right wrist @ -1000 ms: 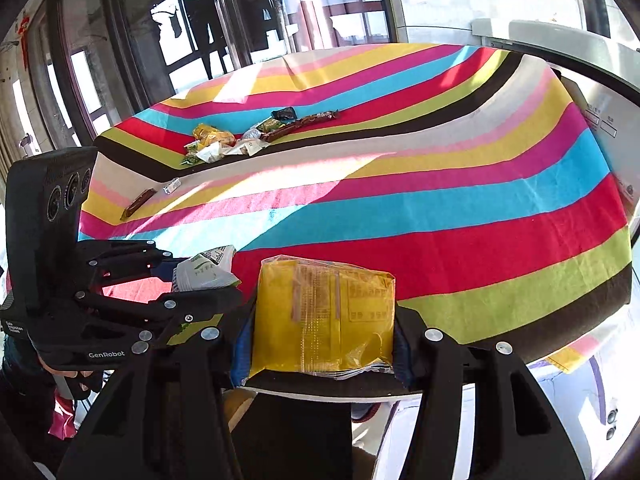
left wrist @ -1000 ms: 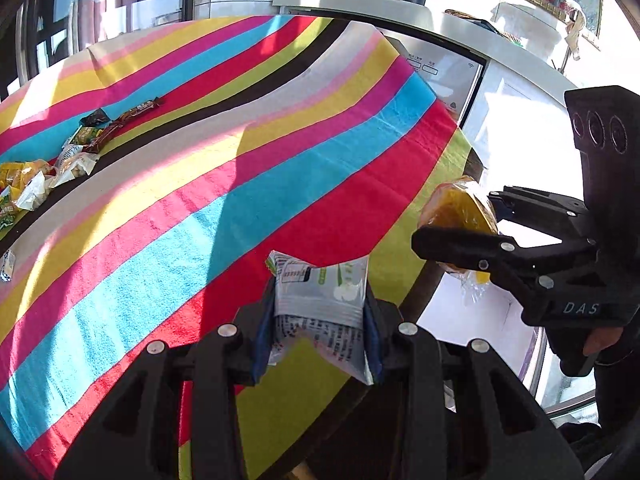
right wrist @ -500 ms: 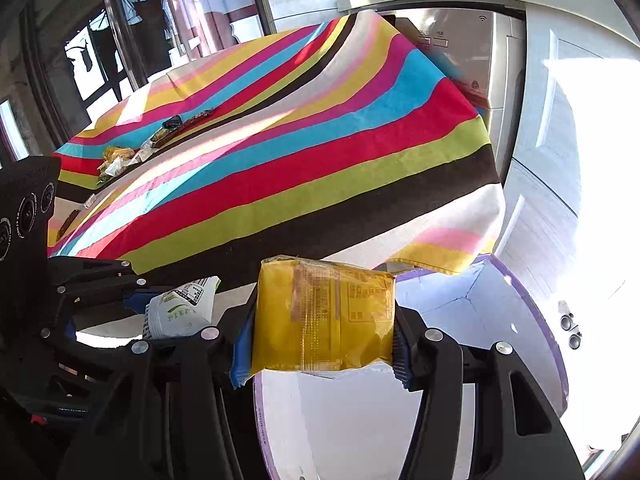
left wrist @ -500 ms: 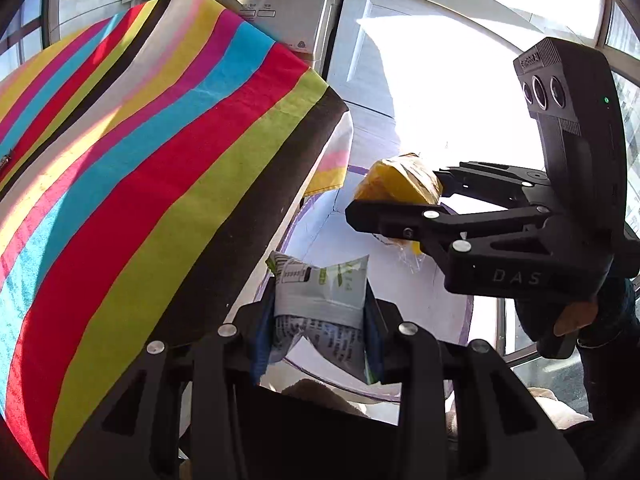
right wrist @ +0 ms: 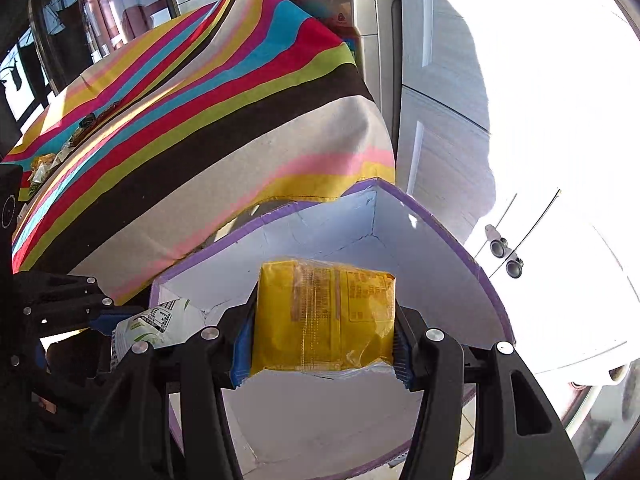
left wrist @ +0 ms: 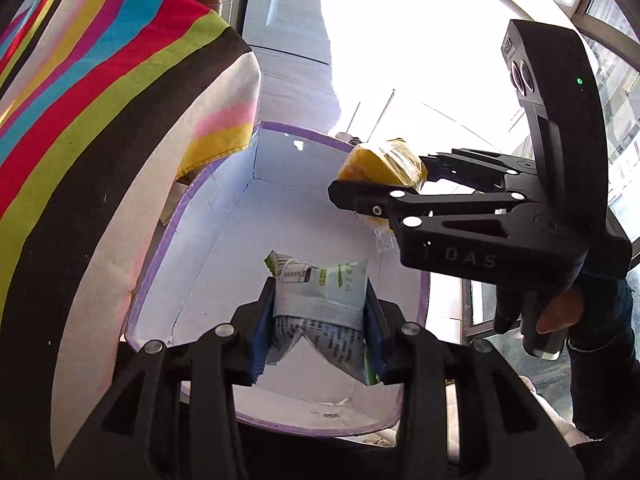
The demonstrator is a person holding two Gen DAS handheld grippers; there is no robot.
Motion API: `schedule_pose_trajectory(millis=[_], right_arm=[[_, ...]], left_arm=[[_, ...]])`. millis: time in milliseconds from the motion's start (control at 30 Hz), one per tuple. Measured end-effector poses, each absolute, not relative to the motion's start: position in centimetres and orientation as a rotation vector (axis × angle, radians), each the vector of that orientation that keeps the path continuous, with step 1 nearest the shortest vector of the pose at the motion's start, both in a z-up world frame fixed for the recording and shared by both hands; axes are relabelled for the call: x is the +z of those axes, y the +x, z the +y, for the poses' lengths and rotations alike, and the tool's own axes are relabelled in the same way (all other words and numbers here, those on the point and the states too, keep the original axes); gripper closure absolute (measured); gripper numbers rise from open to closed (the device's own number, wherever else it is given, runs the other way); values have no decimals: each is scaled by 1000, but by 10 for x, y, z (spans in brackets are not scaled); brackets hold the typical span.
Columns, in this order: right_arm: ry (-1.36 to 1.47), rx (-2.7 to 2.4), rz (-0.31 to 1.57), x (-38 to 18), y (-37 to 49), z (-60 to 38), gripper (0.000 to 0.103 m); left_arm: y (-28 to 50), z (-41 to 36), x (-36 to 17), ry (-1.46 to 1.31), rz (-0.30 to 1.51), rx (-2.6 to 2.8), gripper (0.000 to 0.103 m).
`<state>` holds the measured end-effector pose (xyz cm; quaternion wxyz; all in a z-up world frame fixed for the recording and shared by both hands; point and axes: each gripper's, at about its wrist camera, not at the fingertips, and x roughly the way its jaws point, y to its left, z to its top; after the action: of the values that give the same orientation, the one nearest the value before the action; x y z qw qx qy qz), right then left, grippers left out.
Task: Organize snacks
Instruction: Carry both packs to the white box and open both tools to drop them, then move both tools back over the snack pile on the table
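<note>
Packets, two, both over the purple-rimmed white box [left wrist: 224,216] at lower centre. We hold the white-and-green packet [left wrist: 320,292] in the left gripper [left wrist: 318,332], whose jaws have just been opening, pads at its flanks; the yellow packet [right wrist: 324,316] in the right gripper [right wrist: 322,336], jaws also just easing, pads on its sides. We judge both light, soft, crinkly film: grip mid-body. More snacks [right wrist: 60,152] lie on the striped cloth [right wrist: 180,120], upper left.

Striped tablecloth [right wrist: 192,92], white cabinet doors [right wrist: 448,148], harsh sunlight
</note>
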<state>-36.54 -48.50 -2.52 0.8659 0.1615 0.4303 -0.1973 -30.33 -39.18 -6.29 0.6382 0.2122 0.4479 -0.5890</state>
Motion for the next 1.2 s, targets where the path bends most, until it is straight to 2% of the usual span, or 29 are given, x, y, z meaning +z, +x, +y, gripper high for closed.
schedule_pose_trajectory(millis=[33, 67, 100, 133, 300, 533, 1000, 1200], right_arm=[[346, -423, 911, -26, -367, -487, 47], [363, -427, 920, -27, -367, -490, 38], [384, -431, 922, -27, -367, -493, 29], [393, -445, 910, -24, -368, -495, 24], [341, -458, 858, -7, -358, -487, 24], [301, -275, 817, 9, -309, -435, 23], [83, 172, 798, 46, -150, -246, 20], [-146, 421, 806, 43, -85, -154, 20]], left_arm=[[-304, -392, -64, 468, 1016, -1361, 50], [-305, -392, -63, 454, 1003, -1368, 40], [-306, -390, -61, 444, 986, -1364, 25], [-305, -386, -58, 434, 960, -1357, 19], [-288, -345, -22, 380, 820, -1280, 3], [-243, -244, 14, 366, 693, -949, 2], [-158, -19, 22, 118, 768, -384, 2], [-136, 64, 31, -15, 786, -188, 2]])
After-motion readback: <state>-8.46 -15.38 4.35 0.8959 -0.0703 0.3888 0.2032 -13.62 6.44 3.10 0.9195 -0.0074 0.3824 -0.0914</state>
